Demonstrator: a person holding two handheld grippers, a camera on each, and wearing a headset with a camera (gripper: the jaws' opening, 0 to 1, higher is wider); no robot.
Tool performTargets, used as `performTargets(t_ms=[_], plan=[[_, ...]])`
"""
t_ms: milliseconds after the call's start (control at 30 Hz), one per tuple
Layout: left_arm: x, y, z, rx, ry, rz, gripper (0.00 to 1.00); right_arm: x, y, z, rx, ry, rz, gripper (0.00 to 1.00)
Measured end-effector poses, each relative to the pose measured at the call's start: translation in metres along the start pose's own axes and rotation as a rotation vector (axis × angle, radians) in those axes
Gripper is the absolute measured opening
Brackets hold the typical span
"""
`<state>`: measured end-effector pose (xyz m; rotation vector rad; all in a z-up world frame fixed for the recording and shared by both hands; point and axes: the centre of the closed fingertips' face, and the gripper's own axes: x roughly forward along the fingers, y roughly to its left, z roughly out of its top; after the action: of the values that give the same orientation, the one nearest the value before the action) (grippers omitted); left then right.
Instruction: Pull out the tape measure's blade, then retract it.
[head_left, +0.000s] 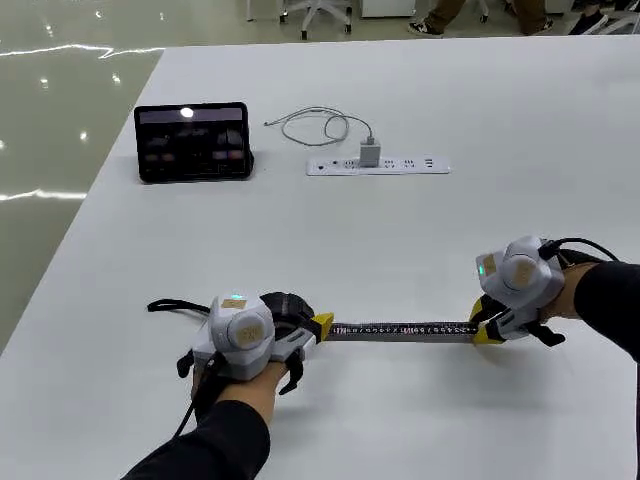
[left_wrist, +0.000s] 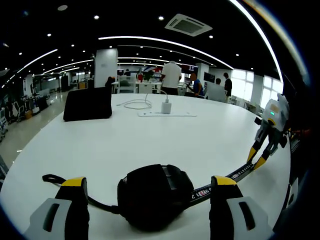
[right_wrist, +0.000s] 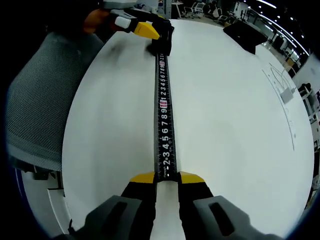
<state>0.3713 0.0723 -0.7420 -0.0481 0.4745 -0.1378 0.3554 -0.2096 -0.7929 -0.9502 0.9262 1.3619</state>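
Bracing the black tape measure case (left_wrist: 155, 195) on the tabletop (head_left: 400, 240) with the left hand-held gripper (left_wrist: 149, 181), spread wide with gaps either side; pinching the blade (right_wrist: 163, 110) tip in the closed right hand-held gripper (right_wrist: 167, 176), likely for a straight pull.

On the table (head_left: 450, 230), the tape case (left_wrist: 155, 195) sits between the jaws of my left gripper (left_wrist: 149, 181). From the case the blade (head_left: 400, 329) runs right into my right gripper (head_left: 485, 332). The tablet (head_left: 192, 141) stands behind the case to the left. The power strip (head_left: 378, 165) lies behind it to the right.
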Motion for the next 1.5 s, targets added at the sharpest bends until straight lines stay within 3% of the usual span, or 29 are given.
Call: performTargets(t_ms=[200, 433, 567, 733, 833, 1267, 1500], plan=[[0.002, -0.001, -0.002, -0.014, 0.005, 0.005, 0.96, 0.0, 0.0, 0.0, 0.021, 0.014, 0.006, 0.11], [0.009, -0.003, -0.008, -0.026, 0.032, 0.012, 0.93, 0.002, 0.001, 0.001, 0.007, 0.081, 0.0, 0.11], [0.01, 0.0, -0.011, -0.05, 0.048, 0.03, 0.86, 0.002, -0.004, -0.001, 0.058, 0.096, -0.009, 0.11], [0.01, -0.001, -0.015, -0.057, 0.077, 0.021, 0.72, 0.003, -0.004, -0.002, 0.047, 0.112, -0.012, 0.11], [0.01, -0.005, -0.014, -0.11, 0.078, 0.0, 0.66, 0.002, -0.004, -0.003, 0.029, 0.106, -0.008, 0.11], [0.011, -0.005, -0.017, -0.047, 0.127, 0.02, 0.62, 0.003, -0.004, -0.002, 0.05, 0.098, -0.013, 0.11], [0.011, -0.005, -0.018, -0.056, 0.14, 0.016, 0.62, 0.003, -0.003, -0.002, 0.05, 0.102, -0.011, 0.1]])
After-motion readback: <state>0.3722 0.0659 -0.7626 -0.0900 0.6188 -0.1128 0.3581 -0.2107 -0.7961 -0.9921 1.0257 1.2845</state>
